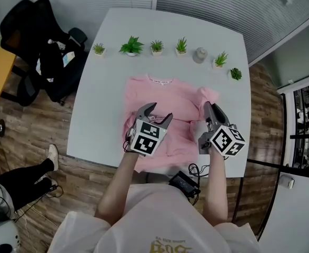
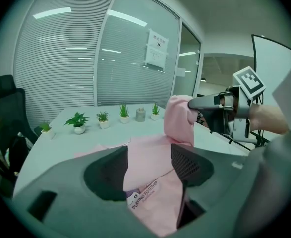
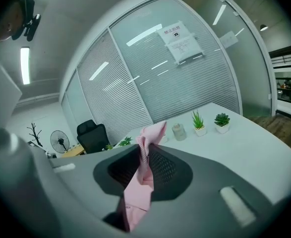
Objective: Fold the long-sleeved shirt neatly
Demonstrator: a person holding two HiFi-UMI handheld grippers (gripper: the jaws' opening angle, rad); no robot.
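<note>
A pink long-sleeved shirt (image 1: 165, 96) lies on the white table (image 1: 99, 99), collar toward the far side. My left gripper (image 1: 157, 114) hovers over its lower left part. In the left gripper view a wide fold of pink cloth with a printed label (image 2: 144, 195) fills the gap in my left gripper (image 2: 149, 158) and drapes back toward the camera. My right gripper (image 1: 211, 109) is shut on a bunch of the shirt's right edge, lifted off the table (image 3: 144, 162). The left gripper view shows my right gripper (image 2: 194, 103) with that raised cloth (image 2: 179, 118).
Several small potted plants (image 1: 131, 46) and a grey jar (image 1: 199, 55) line the table's far edge. A black power adapter (image 1: 183, 182) with its cable sits at the near edge. A black office chair (image 1: 41, 41) stands left of the table; another person's leg (image 1: 22, 179) is on the floor.
</note>
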